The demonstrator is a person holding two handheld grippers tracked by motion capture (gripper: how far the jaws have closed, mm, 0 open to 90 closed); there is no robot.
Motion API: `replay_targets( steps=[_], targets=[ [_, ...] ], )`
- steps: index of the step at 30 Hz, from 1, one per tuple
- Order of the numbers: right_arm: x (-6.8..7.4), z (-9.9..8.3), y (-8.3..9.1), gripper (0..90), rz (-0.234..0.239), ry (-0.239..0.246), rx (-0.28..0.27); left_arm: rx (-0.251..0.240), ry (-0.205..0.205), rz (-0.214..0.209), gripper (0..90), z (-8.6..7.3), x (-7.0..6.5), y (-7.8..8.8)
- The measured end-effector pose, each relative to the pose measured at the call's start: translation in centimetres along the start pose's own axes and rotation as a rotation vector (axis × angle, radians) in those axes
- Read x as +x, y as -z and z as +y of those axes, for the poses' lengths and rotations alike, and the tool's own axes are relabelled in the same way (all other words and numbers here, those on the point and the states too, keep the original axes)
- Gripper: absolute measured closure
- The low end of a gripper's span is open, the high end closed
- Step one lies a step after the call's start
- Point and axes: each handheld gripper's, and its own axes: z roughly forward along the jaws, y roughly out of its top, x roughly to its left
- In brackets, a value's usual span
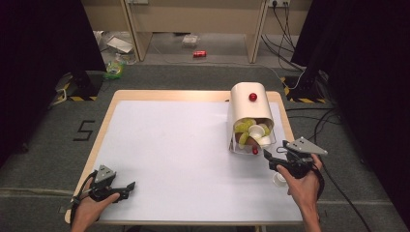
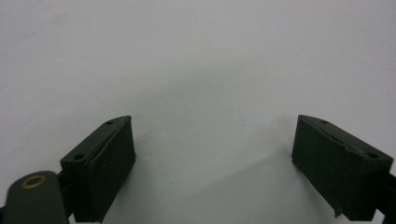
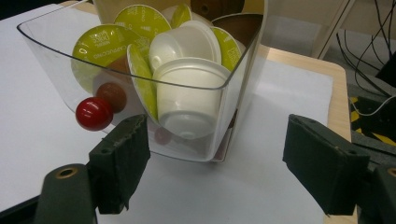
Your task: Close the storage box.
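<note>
Lower left, the left gripper (image 1: pixel 129 185) rests spread apart on the white counter (image 1: pixel 183 159). Right of centre, the right gripper (image 1: pixel 269 155), also spread, faces the capsule dispenser (image 1: pixel 249 113).

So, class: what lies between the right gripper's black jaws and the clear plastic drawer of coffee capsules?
Bare white table surface, in the right gripper view; the right gripper is open before the drawer.

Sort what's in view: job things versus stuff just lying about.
Likely job things, judging by where the right gripper points:
capsule dispenser
clear drawer
white capsule
green capsules

Lying about:
red can
cables
</note>
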Motion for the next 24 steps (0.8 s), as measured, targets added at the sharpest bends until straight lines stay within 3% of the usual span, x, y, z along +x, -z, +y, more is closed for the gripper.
replay_targets(
  steps=[24],
  targets=[
    [-0.4,0.6,-1.1,23.2,-0.012,0.001,-0.003,0.000,0.000,0.000,12.3,0.0,0.0,0.0]
  ],
)
